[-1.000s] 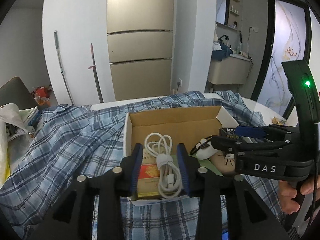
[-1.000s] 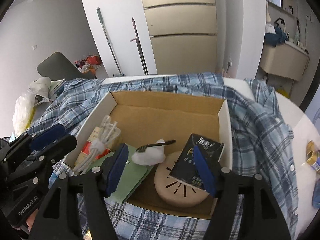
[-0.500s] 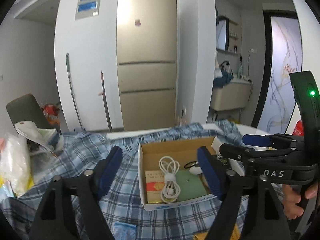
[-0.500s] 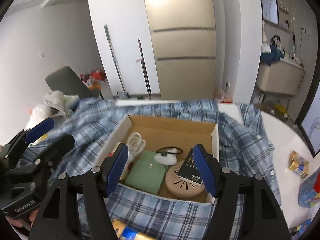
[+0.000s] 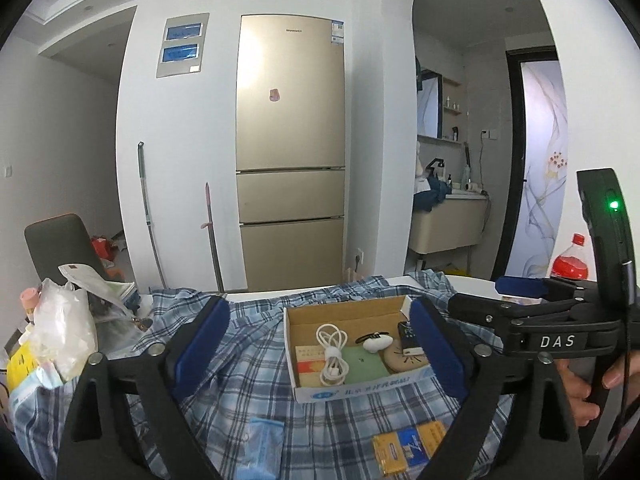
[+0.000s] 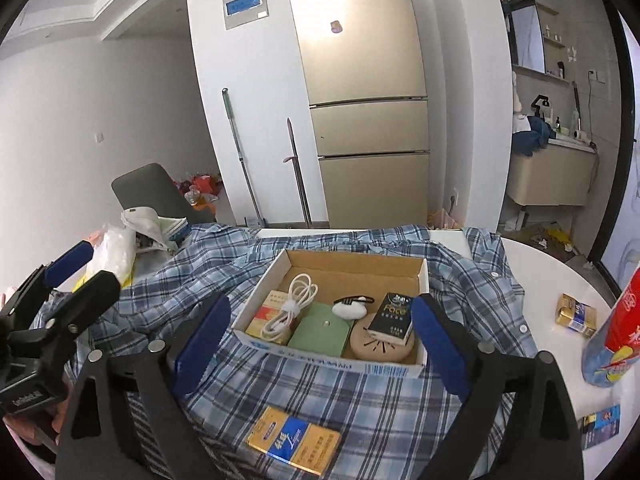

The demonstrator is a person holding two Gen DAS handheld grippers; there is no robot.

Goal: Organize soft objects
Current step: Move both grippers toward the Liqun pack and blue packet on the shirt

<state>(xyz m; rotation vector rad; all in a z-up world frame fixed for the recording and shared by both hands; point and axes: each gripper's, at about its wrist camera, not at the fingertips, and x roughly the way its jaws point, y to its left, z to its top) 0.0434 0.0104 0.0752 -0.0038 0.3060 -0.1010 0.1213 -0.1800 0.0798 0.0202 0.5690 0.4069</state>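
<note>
Plaid shirt (image 6: 400, 400) lies spread over the white desk (image 6: 560, 280), crumpled. Open cardboard box (image 6: 360, 260) sits on the shirt, centre. In the box, left to right: white cable (image 6: 292, 304) on an orange-red packet, green pouch (image 6: 320, 330), beige round disc (image 6: 380, 348) with a black booklet (image 6: 394, 316) on top. Yellow-blue packet (image 6: 294, 444) lies on the shirt just in front of the box. Left tongs (image 5: 320, 354) released, holding nothing. Right tongs (image 6: 320, 354) released, holding nothing; both above the shirt.
</note>
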